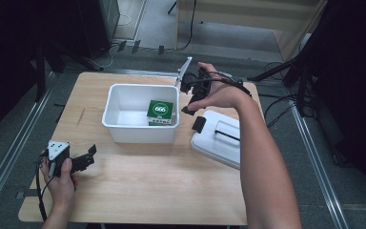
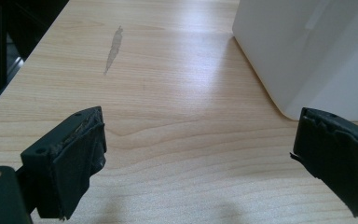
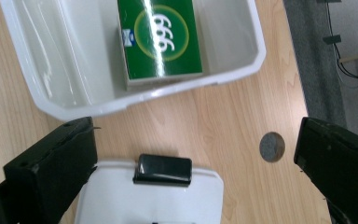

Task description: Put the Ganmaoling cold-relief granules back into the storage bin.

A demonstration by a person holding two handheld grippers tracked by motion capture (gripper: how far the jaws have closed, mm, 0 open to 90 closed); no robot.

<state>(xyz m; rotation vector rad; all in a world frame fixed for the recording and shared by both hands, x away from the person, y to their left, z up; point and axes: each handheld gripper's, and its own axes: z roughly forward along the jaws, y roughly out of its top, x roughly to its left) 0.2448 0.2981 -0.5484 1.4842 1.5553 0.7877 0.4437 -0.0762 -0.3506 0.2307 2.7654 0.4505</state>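
I am holding my right tongs raised above the surface, just past the right rim of the white bin, with the jaws spread wide and gripping nothing. In the right gripper view the tongs are looking straight down: the green box marked 666 is lying flat inside the bin, pushed toward the wall nearest the lid. From the high view the green box is sitting in the bin's right half, label up.

The white lid is lying on the surface just beside the bin's right side, apart from it, its black latch pointing toward the bin. Under my right tongs that latch is showing at the lid's near edge, and a round grey spot is showing in the wood beside it.

My left tongs are resting low at the surface's front left corner, well apart from the bin, jaws released and empty. In the left gripper view the tongs are facing bare wood, with the bin's outer wall standing ahead to the right.
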